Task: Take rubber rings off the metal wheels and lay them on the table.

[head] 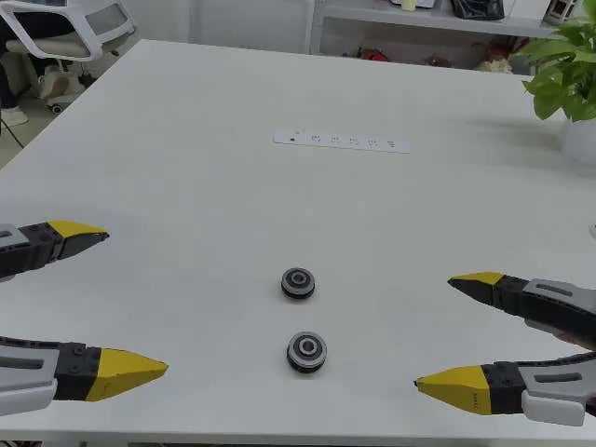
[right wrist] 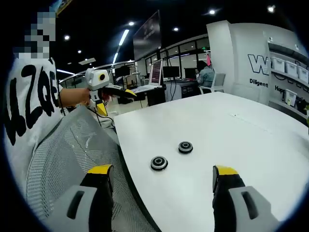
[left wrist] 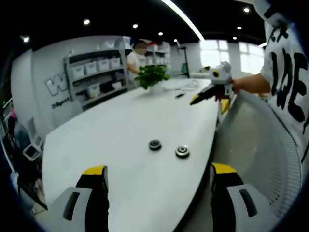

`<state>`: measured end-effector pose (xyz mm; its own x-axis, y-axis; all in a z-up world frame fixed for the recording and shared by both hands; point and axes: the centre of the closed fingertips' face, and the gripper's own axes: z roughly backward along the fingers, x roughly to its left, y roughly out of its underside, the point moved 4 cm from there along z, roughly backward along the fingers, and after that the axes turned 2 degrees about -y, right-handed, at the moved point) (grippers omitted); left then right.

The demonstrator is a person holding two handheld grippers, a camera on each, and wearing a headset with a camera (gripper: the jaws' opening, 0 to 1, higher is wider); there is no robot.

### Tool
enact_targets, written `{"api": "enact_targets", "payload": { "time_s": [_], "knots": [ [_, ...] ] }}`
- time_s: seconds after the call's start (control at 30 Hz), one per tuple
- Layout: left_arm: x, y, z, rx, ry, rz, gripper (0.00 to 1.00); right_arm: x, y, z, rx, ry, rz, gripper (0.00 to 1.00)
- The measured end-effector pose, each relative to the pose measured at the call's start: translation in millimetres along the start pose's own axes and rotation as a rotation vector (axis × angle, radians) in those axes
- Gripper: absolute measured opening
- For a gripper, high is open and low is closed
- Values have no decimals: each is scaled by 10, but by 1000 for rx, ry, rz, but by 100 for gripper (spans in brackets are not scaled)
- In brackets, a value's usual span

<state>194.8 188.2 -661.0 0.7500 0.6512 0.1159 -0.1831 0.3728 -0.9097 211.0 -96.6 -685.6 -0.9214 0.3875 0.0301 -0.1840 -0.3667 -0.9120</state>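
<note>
Working across the wide white surface [head: 233, 186], take the power strip [head: 341, 141] as your marker: everything that matters lies on your side of it. Your left tongs [head: 138, 303] and right tongs [head: 433, 331] both stand spread wide, pinching nothing, well short of the strip and out past either end of it. Also on your side of the strip sit the two metal wheels, apart from each other: the far wheel [head: 298, 283] closer to the strip, the near wheel [head: 306, 351] further from it. Each looks to carry its dark rubber ring [head: 306, 367] round the rim. Expect the wheels to be small, dense and quick to skate on this smooth top, so steady one with one set of tongs. The ring should be soft, stretchy and grippy; nip it at the outer edge and roll it off.
</note>
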Motion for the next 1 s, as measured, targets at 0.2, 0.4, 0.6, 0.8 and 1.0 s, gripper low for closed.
{"api": "enact_targets", "payload": {
  "time_s": [0.2, 0.4, 0.6, 0.8, 1.0],
  "knots": [
    [-14, -70, 9, -14, -2, -14, 91, -7, -23, -8, -9, 6, 18, 84],
    [-21, -67, 10, -9, 4, -24, 92, -16, -16, 1, -11, 15, 23, 84],
    [-21, -60, -55, -2, 14, -28, 92, -22, 0, 24, -3, 16, 17, 84],
    [-45, -67, -119, -3, 34, -25, 92, -32, -12, 57, -1, 20, 11, 84],
    [-84, -72, -122, -5, 38, -19, 92, -35, -16, 96, -9, 27, 5, 84]
  ]
}}
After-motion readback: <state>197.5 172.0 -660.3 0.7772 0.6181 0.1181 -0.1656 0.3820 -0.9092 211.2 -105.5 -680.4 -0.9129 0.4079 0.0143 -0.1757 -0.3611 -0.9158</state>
